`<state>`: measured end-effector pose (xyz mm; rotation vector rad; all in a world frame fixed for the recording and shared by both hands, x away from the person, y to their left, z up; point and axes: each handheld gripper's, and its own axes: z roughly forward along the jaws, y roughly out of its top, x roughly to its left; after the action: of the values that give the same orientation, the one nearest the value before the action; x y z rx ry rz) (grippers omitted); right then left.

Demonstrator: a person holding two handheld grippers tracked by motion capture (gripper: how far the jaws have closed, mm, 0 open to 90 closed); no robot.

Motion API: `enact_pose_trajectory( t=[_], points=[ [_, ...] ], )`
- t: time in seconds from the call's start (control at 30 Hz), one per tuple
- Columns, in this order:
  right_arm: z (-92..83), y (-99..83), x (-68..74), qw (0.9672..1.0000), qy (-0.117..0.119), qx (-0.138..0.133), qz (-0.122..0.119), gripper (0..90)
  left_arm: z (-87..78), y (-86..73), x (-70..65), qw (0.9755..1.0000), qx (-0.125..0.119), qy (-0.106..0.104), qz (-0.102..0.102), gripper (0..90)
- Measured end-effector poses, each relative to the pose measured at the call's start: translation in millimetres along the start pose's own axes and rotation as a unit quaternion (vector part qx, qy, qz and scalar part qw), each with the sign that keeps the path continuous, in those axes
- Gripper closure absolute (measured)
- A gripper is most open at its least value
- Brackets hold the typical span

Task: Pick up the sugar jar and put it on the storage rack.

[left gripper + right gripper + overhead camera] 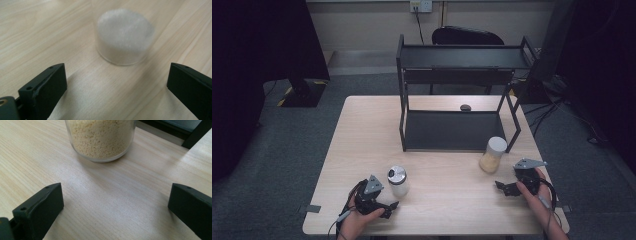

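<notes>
A clear jar of white powder point(398, 181) with a metal lid stands near the table's front left; in the left gripper view the jar point(124, 37) sits just ahead of the jaws, apart from them. My left gripper point(389, 207) is open, held just below and left of that jar. A second jar point(492, 154) with a white lid holds yellow grains, and it stands at the front right. It looms close in the right gripper view point(101, 138). My right gripper point(502, 187) is open just in front of it, nothing between its jaws.
A black two-tier metal shelf point(459, 92) stands at the back of the wooden table point(362, 140). A small dark object point(465, 107) lies on the table behind the shelf's lower tier. A black chair point(467, 36) is beyond the table.
</notes>
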<state>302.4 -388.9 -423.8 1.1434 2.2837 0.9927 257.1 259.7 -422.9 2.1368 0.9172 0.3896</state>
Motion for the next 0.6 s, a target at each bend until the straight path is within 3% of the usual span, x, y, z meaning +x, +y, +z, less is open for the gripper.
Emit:
enact_pose_trajectory(
  t=[0.23,0.47,0.6],
  points=[
    [0.3,0.0,-0.4,1.0,0.001,-0.001,-0.001,0.0,1.3,2.5,3.3,0.9997,-0.013,-0.011,-0.02,1.8],
    [0.3,0.0,-0.4,1.0,0.001,-0.001,-0.002,0.0,5.9,5.4,5.7,0.999,-0.028,-0.019,-0.028,1.9],
    [0.4,0.0,-0.3,1.0,0.001,-0.001,-0.002,0.0,9.8,11.7,6.1,0.9991,-0.029,-0.02,-0.023,2.4]
  ],
)
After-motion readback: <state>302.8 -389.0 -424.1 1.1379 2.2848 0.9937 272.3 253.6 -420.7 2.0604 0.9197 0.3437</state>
